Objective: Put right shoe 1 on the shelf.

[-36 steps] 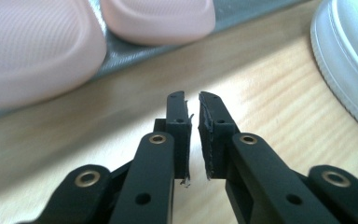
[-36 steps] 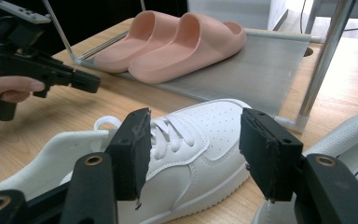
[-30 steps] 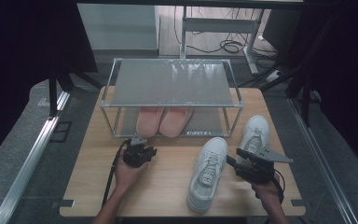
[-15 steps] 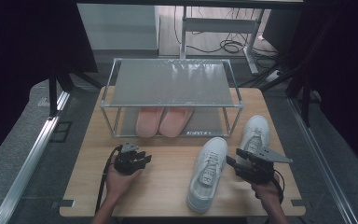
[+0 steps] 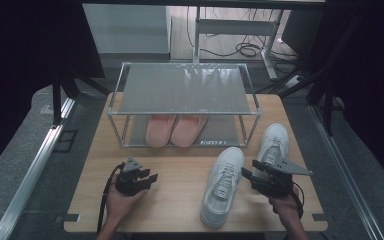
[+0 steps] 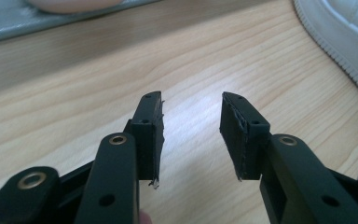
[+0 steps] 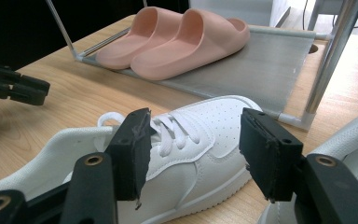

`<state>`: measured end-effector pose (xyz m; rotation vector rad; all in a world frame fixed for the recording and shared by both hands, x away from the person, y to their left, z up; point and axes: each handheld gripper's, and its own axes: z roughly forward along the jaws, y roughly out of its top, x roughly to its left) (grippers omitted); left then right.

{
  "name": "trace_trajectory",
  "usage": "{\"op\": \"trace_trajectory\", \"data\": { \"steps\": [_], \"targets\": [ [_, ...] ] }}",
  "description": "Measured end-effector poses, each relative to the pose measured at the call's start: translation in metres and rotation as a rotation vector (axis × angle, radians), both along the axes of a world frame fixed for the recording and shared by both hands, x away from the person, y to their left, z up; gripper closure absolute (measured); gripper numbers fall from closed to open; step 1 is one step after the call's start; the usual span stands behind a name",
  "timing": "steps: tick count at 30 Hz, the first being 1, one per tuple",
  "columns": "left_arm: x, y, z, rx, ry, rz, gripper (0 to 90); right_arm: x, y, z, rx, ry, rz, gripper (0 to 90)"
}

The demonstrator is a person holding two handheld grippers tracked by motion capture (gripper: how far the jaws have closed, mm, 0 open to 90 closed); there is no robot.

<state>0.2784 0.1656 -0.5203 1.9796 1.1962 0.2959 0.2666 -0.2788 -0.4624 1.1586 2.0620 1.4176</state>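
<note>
Two white sneakers stand on the wooden table (image 5: 175,200): one (image 5: 222,185) near the middle right, the other (image 5: 275,142) beside the rack's right leg. A pair of pink slippers (image 5: 175,130) lies on the rack's lower shelf. My left gripper (image 5: 151,178) hovers over bare wood at the front left. Its jaws (image 6: 191,121) have just been opening and hold nothing. My right gripper (image 5: 246,172) is open just right of the nearer sneaker (image 7: 200,154), its pads (image 7: 135,140) apart from the shoe.
A metal-framed rack (image 5: 185,90) with a grey top shelf fills the table's far half. Its right front leg (image 7: 328,60) stands close to the sneakers. Cables and a desk frame (image 5: 240,30) lie on the floor beyond the table.
The left hand has drawn back from the rack toward the table's near edge and a little left, and its jaws have spread wider. The right hand and both sneakers stay where they were.
</note>
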Motion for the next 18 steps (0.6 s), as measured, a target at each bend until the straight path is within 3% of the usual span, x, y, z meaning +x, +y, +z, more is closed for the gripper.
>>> {"op": "trace_trajectory", "data": {
  "steps": [7, 18],
  "targets": [
    [-0.0079, 0.0102, -0.0093, 0.010, 0.020, 0.025, 59.3, -0.0002, 0.0009, -0.0014, -0.004, 0.003, 0.002, 44.2],
    [-0.0082, 0.0099, -0.0093, 0.009, 0.016, 0.022, 59.3, -0.0020, 0.0058, -0.0010, -0.011, -0.001, 0.015, 44.4]
  ]
}}
